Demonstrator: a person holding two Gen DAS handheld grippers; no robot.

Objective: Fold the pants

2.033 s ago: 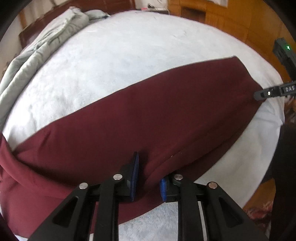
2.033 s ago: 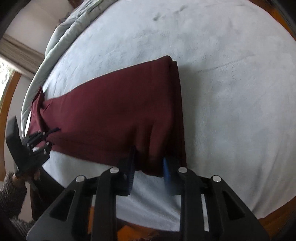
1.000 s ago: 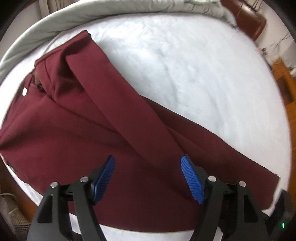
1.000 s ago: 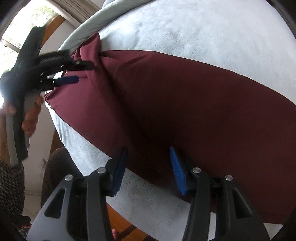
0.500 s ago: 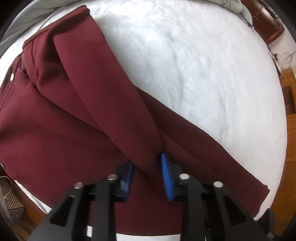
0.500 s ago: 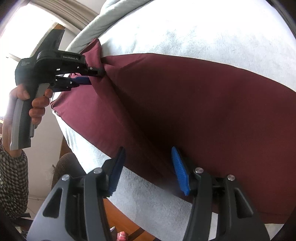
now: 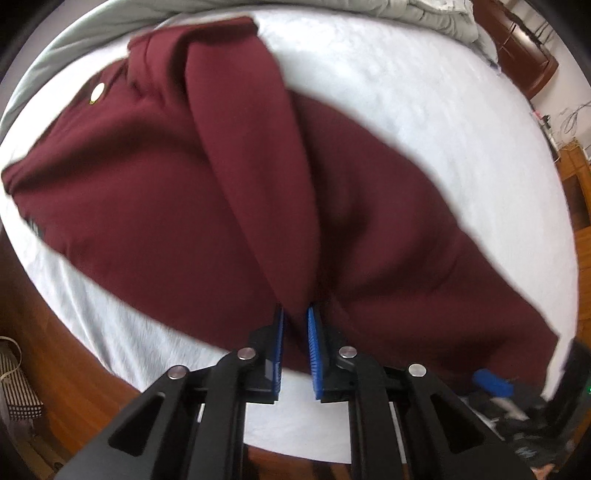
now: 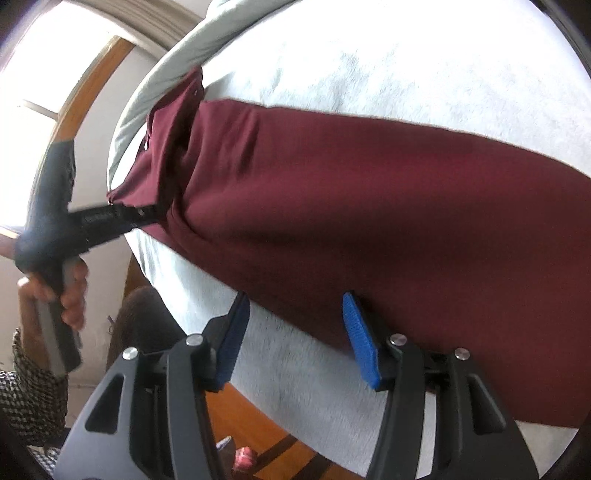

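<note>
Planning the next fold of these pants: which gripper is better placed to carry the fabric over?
Left. The left gripper is closing on a raised fold of the pants, fabric between its pads. The right gripper stands open at the pants' near edge over the bed, gripping nothing.

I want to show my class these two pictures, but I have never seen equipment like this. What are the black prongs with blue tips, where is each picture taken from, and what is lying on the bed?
No robot here: a person holds a two-fingered grasping tool in each hand, each with a wide-angle camera looking along its fingers. One picture is from the left tool, the other from the right tool.

Dark red pants lie on a white bed cover, with a grey quilt at the far edge.

The left tool's jaws are closing on a raised fold of the pants. The right tool is open, its blue pads at the pants' near edge, holding nothing. Its picture also shows the hand holding the left tool.
</note>
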